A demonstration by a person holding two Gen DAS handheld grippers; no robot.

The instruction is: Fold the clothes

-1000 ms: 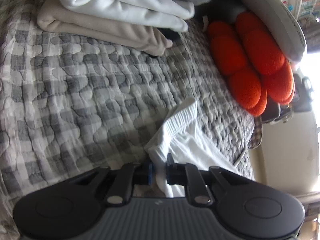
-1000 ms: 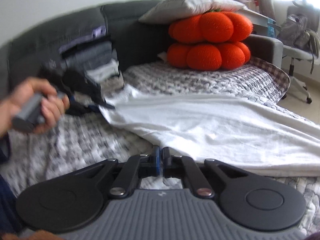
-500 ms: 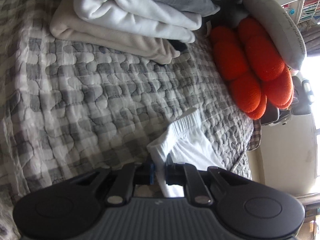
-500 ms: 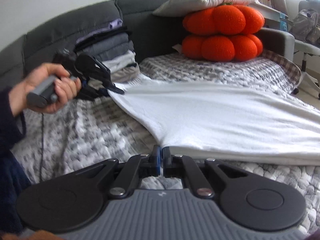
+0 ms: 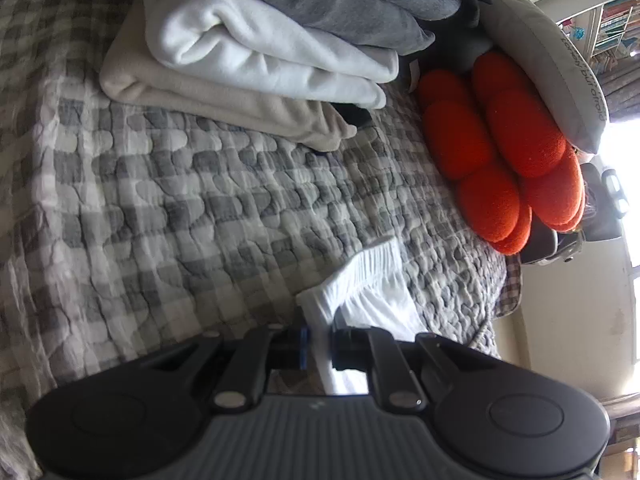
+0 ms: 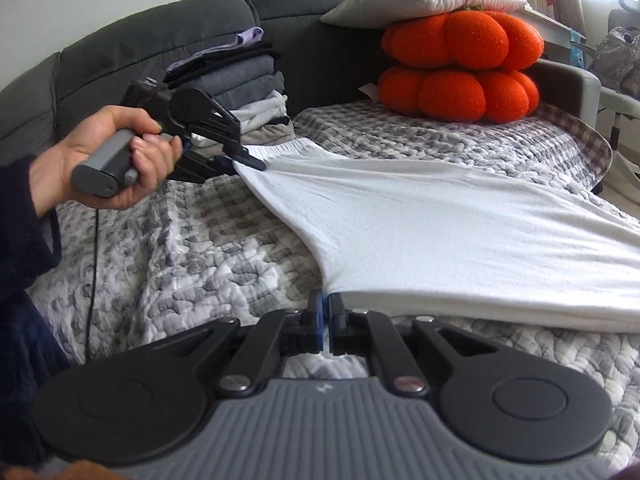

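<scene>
Fingers of the right gripper (image 6: 327, 314) at bottom centre are pinched on the near corner of the white garment (image 6: 460, 232), which lies spread across the grey checked quilt (image 6: 192, 264) toward the right edge. Left gripper (image 6: 244, 159), held in a hand (image 6: 108, 156) at mid left, pinches the garment's elastic waistband corner. Folded clothes stack (image 6: 248, 92) and orange cushion (image 6: 460, 68) sit further back against the sofa.
</scene>
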